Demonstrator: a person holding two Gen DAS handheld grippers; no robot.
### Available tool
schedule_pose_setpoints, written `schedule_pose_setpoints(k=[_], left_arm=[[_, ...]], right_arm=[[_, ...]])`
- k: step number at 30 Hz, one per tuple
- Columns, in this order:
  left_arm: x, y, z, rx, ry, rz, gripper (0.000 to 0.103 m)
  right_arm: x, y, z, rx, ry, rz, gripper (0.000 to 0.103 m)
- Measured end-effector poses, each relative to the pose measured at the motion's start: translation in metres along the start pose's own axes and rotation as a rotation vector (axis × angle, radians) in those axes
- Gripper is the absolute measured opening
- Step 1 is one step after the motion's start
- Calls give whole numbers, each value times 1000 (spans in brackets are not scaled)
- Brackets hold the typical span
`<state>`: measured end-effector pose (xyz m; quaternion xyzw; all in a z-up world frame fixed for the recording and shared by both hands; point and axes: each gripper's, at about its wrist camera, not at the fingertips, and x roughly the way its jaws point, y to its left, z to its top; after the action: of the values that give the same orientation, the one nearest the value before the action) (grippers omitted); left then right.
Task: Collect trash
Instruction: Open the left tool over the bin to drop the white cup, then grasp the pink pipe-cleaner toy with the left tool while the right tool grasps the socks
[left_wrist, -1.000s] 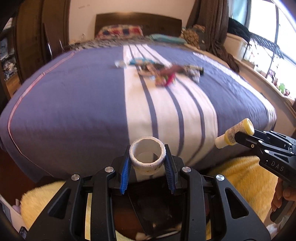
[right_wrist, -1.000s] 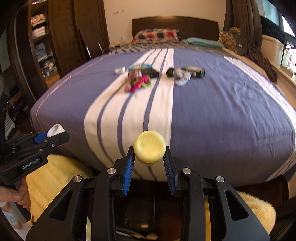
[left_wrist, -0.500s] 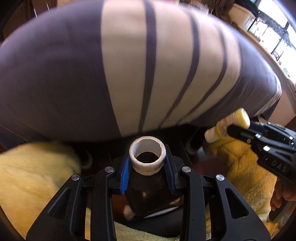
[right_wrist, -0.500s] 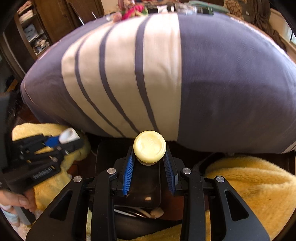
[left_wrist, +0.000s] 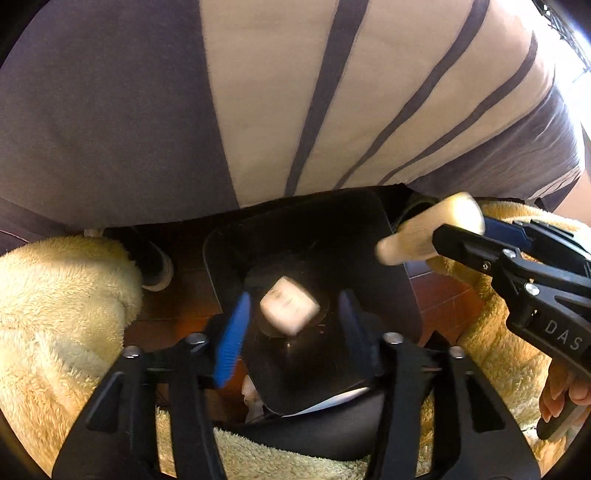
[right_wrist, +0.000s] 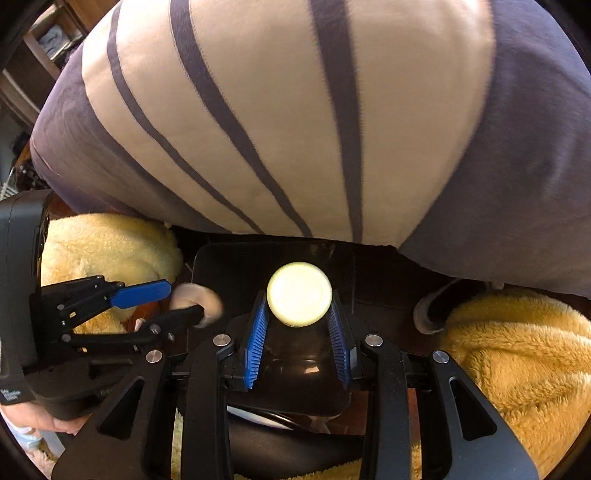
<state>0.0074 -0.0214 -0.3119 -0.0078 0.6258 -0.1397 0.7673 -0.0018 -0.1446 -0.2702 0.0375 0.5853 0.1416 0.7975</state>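
Blue pads of the left tool (left_wrist: 293, 328) have just been spreading and stand wide, clear of the white tape roll (left_wrist: 289, 305), which hangs blurred between them above the black bin (left_wrist: 306, 236). The right tool (right_wrist: 298, 328) grips the yellow-capped bottle (right_wrist: 299, 293) over the same bin, which sits between yellow fleece (left_wrist: 55, 295) at the foot of the striped bed (left_wrist: 258, 92).

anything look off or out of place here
One thing: the white roll is loose between the left gripper fingers, whose jaws have just opened, blurred above the black bin, apparently dropping in. The right gripper grips the yellow-capped bottle.
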Motion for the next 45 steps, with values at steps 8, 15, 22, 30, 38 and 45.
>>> schedule_pose_setpoints(k=[8,15,22,30,38,45], left_arm=[[-21,3,4,13,-49,48,74],[-85,4,28,37,-228,66,87],[-152,-12,68,97,-408,70,89],[-165,-20,123,91,-460,18,89],[-141,-26,175,99,-477,16,83],[-129,-30,216,106,-483,-5,66]], right_arm=[[-33,-14,17,34,-87,-15,60],[-116,-31,42,52,-322,-83,78],[-166,-53,86,69,-464,-168,80],[-153,-81,140,117,-476,-184,80],[-122,-86,190,110,-461,-187,76],[-107,-89,223,108,-463,-201,57]])
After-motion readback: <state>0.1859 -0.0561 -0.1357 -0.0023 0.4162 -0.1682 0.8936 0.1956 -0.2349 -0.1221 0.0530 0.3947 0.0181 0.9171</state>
